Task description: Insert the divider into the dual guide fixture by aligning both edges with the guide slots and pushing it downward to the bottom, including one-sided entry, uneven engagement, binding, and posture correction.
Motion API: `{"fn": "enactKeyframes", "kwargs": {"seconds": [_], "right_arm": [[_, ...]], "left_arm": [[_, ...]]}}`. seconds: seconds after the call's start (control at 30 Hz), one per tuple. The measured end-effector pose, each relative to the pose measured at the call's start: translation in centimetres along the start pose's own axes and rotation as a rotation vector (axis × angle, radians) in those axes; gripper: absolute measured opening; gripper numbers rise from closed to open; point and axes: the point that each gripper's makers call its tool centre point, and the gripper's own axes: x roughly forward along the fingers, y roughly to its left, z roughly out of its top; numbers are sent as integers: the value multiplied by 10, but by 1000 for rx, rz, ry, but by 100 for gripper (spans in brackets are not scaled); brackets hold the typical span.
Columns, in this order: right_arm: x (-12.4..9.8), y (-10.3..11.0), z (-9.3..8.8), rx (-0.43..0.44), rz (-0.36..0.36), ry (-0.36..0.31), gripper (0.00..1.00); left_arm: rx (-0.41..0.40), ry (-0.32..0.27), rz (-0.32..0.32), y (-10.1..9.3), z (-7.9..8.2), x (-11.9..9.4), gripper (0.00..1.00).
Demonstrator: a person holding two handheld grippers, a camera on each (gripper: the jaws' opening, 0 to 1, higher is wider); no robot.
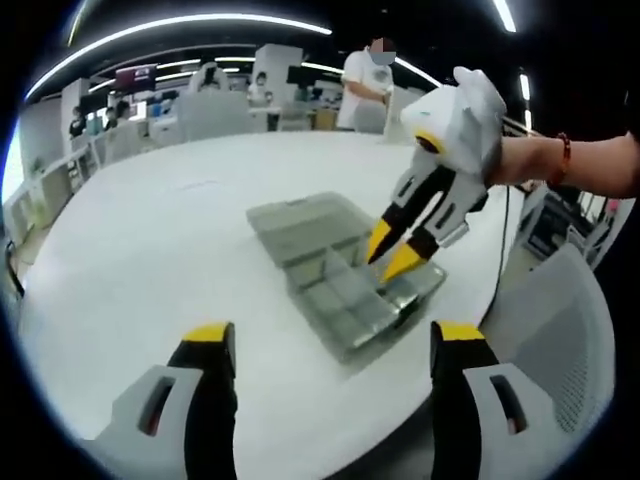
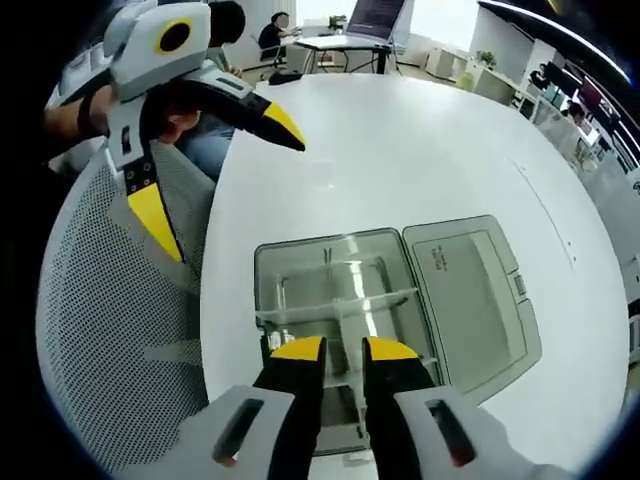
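Note:
A clear plastic compartment box, the guide fixture (image 2: 285, 285), lies open on the white table, its lid (image 2: 470, 290) folded flat to the right. A thin clear divider (image 2: 345, 325) stands upright in the tray, crossing a long clear strip. My right gripper (image 2: 345, 350) is over the tray's near part, its yellow-tipped jaws nearly together on that divider. From the left gripper view, the right gripper (image 1: 392, 252) points down into the box (image 1: 340, 290). My left gripper (image 1: 335, 338) hangs wide open, holding nothing, well short of the box, and appears as the left gripper (image 2: 225, 185) beyond the table edge.
The round white table (image 1: 180, 220) has broad bare room around the box. A grey mesh chair (image 2: 100, 330) stands against the table edge near the box. A person (image 1: 365, 75) stands behind the table, with desks and monitors further back.

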Motion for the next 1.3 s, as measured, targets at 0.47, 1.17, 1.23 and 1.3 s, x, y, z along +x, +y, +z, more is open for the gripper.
{"fn": "enactKeyframes", "kwargs": {"seconds": [0.47,1.17,1.23,1.3], "right_arm": [[-18,5,2,93,-60,-97,12],[-36,7,12,149,-101,-211,15],[-38,7,13,149,-103,-217,15],[-40,6,16,157,-109,-232,15]], "left_arm": [[-20,38,77,15,-14,-3,77],[-57,108,194,43,-30,-4,72],[-55,114,197,45,-31,-4,72],[-56,128,207,49,-33,-4,72]]}}
